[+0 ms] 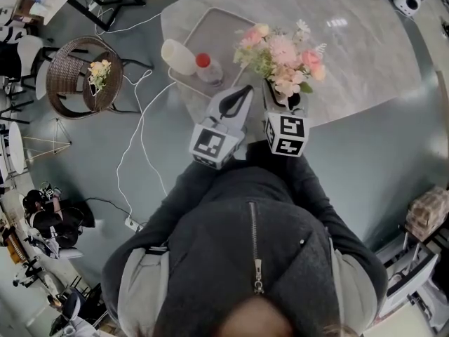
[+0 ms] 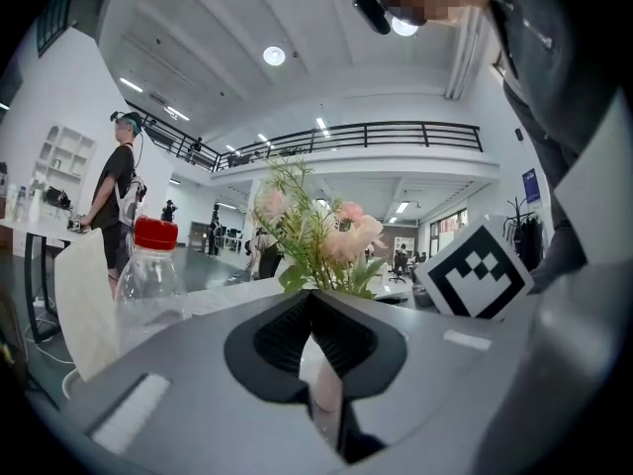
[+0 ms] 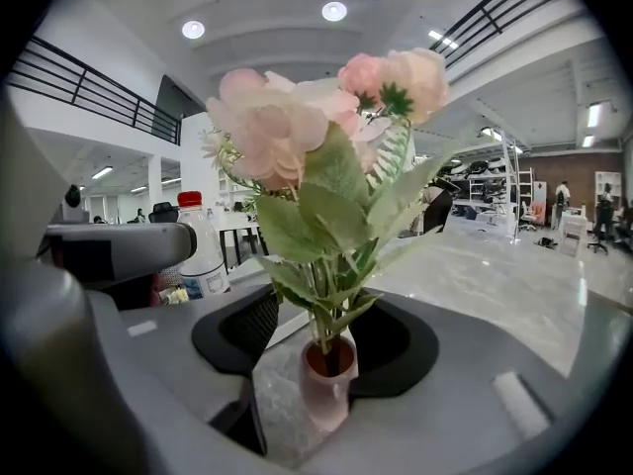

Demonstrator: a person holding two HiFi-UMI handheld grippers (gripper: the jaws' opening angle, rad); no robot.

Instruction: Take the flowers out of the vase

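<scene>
Left of the vase, the left gripper (image 2: 312,295) points level at the flowers (image 3: 316,117), its jaws closed tip to tip on nothing. The flowers stand in the small pink vase (image 3: 326,389) near the near edge of the marble table (image 1: 365,62). The right gripper (image 3: 326,305) straddles that vase, its jaws apart with a gap on one side. The step looks like steadying the vase. Next, the right jaws should pinch it while the left jaws open and take the stems.

A red-capped clear bottle (image 1: 208,69) stands on a tray (image 1: 221,23) beside a white container (image 1: 178,56); the tray lies on a marble table (image 1: 358,55); a wicker chair (image 1: 66,83) stands on the floor, white cables (image 1: 133,139) trailing beside it.
</scene>
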